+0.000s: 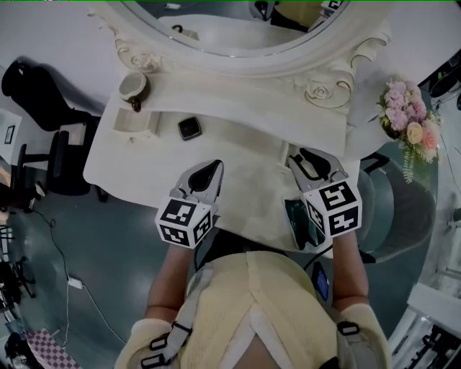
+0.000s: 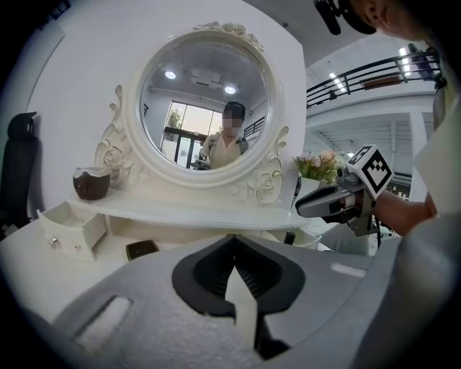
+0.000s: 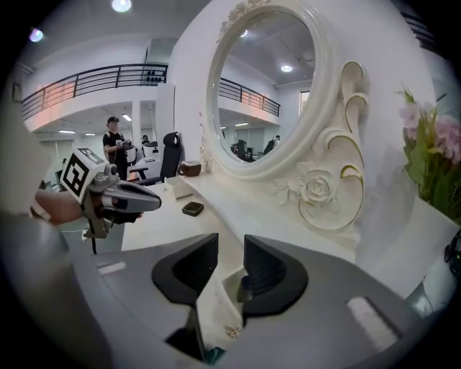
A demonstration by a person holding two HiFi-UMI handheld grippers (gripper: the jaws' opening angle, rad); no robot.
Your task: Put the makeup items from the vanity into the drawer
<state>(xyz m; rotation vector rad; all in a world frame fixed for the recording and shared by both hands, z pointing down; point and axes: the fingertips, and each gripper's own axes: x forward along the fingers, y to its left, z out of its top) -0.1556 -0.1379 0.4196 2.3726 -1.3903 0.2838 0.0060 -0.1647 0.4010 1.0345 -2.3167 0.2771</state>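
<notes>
Standing open, left end: a small white drawer (image 1: 133, 124) is pulled out from under the shelf (image 1: 238, 97); I cannot make out what lies in it.
Right end: what looks like a second small drawer (image 3: 230, 282) shows through the gap of the right claw (image 3: 230, 249); its contents are unclear.
On the shelf: a brown cup (image 1: 134, 86), upright and white inside, sits above the left drawer.
Left hand: the left claw (image 2: 234, 263) has its jaws pressed together with nothing between them, and hovers over the front of the desk (image 1: 245, 144).
Right hand: the right claw has its jaws well apart, pads bare, touching nothing, above the desk's right front edge.
Makeup: a dark square compact (image 1: 189, 128) lies flat on the desk, just right of the left drawer and outside it.
Compact to claws: it lies ahead of the left claw and apart from it, and well left of the right claw; neither touches it.
Beside the mirror (image 1: 230, 21): pink flowers (image 1: 407, 119) stand to its right.
</notes>
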